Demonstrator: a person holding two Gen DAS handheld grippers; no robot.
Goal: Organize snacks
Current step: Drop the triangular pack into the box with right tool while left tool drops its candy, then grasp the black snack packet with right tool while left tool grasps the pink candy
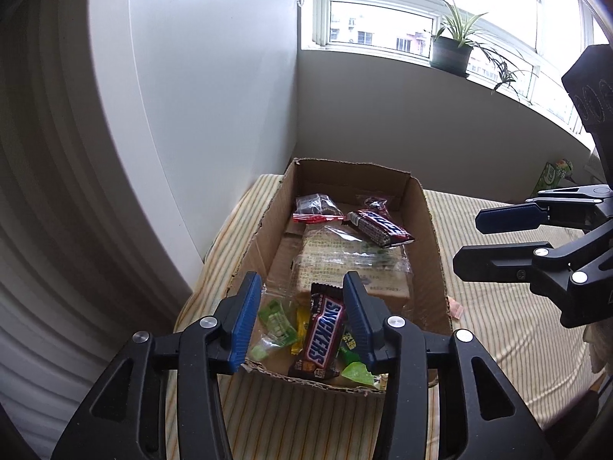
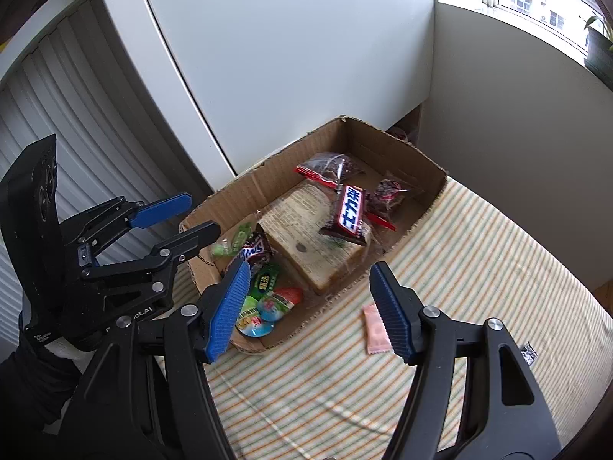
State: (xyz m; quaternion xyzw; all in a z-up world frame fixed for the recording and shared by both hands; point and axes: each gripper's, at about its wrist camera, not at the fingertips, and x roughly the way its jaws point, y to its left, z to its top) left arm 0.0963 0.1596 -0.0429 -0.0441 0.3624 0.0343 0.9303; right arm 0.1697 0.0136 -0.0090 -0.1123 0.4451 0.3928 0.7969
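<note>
An open cardboard box (image 1: 431, 230) (image 2: 429, 168) sits on a striped cloth and holds snacks: a wrapped bread slice (image 1: 345, 264) (image 2: 306, 237), a Snickers bar (image 1: 322, 333) (image 2: 254, 249) at the near end, a second chocolate bar (image 1: 379, 226) (image 2: 348, 211), red-edged packets (image 1: 316, 209) (image 2: 329, 168), green candies (image 1: 276, 322) (image 2: 264, 280) and jelly cups (image 2: 264, 314). My left gripper (image 1: 302, 318) (image 2: 195, 211) is open above the box's near end, not touching the Snickers bar. My right gripper (image 2: 306, 310) (image 1: 475, 237) is open and empty above the box's right edge. A pink sachet (image 2: 375, 329) (image 1: 456, 308) lies on the cloth outside the box.
The striped cloth (image 2: 479, 268) (image 1: 509, 326) covers the surface. A small dark wrapper (image 2: 528, 352) lies on it at the right. A white cabinet (image 1: 191, 115) (image 2: 287, 57) stands behind the box. A potted plant (image 1: 452, 51) is on the window sill, a green packet (image 1: 551, 176) below.
</note>
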